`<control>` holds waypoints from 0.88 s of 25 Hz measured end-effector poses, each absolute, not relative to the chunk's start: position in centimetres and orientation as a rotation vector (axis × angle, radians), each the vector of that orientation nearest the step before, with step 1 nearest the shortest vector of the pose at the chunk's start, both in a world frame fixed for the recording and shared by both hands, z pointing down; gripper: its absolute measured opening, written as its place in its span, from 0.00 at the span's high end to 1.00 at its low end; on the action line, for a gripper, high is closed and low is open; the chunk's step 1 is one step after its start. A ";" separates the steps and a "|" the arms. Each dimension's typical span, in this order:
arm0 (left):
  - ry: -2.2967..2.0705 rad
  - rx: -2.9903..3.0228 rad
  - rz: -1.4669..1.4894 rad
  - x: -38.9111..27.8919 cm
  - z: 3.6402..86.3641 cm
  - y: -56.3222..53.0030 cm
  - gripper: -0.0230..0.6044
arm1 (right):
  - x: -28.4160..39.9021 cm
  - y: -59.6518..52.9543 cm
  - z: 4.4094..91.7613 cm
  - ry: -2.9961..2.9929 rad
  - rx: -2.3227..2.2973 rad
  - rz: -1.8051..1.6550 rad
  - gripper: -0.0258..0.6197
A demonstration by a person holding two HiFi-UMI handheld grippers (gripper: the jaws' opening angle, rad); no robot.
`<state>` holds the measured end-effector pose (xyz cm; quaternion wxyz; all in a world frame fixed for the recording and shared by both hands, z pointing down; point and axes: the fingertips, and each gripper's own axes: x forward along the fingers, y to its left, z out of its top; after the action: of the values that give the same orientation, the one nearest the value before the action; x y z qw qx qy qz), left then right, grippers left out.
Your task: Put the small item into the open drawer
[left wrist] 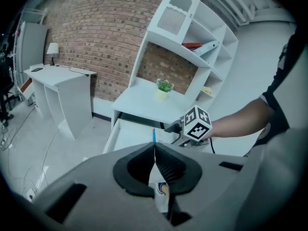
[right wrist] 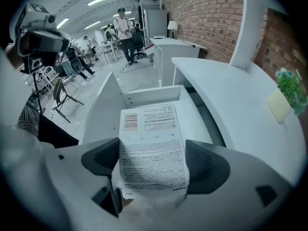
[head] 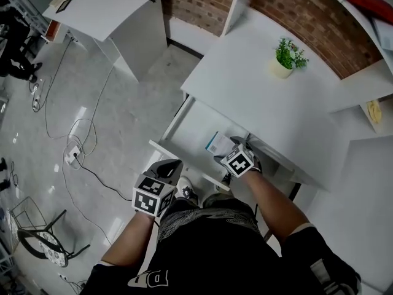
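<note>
My right gripper [head: 229, 150] is shut on a small white printed packet [head: 216, 142], held just above the open white drawer [head: 193, 131] under the desk. In the right gripper view the packet [right wrist: 151, 138] spans the gap between both pads of the gripper [right wrist: 153, 159], with the drawer [right wrist: 107, 110] right below it. My left gripper [head: 172, 166] hangs lower, outside the drawer's front. Its pads [left wrist: 166, 163] are pressed together on a thin flat packet [left wrist: 154, 134] seen edge-on, its blue tip sticking out past the fingertips.
A small potted plant [head: 284, 59] stands on the white desk top [head: 245, 85], with shelves [head: 368, 17] to the right. Another white desk [head: 116, 11] is at the far left. Cables [head: 73, 152] and a wire chair [head: 37, 232] are on the floor. People [right wrist: 124, 28] stand far off.
</note>
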<state>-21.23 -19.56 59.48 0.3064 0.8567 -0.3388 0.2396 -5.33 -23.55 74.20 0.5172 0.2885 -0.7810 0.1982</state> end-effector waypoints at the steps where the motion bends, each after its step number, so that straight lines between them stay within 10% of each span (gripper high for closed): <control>1: -0.911 2.258 0.638 -21.7 59.7 -19.8 0.94 | -5.7 -23.9 74.7 -1.867 0.683 0.467 0.31; 22: -1.089 2.054 0.597 -25.0 64.0 -20.4 0.94 | -7.8 -28.7 86.9 -1.746 0.584 0.501 0.31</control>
<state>-25.02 -20.43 63.97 0.3620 0.7977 -0.4229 0.2318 -7.75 -28.73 86.89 0.5783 0.2498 -0.7465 0.2141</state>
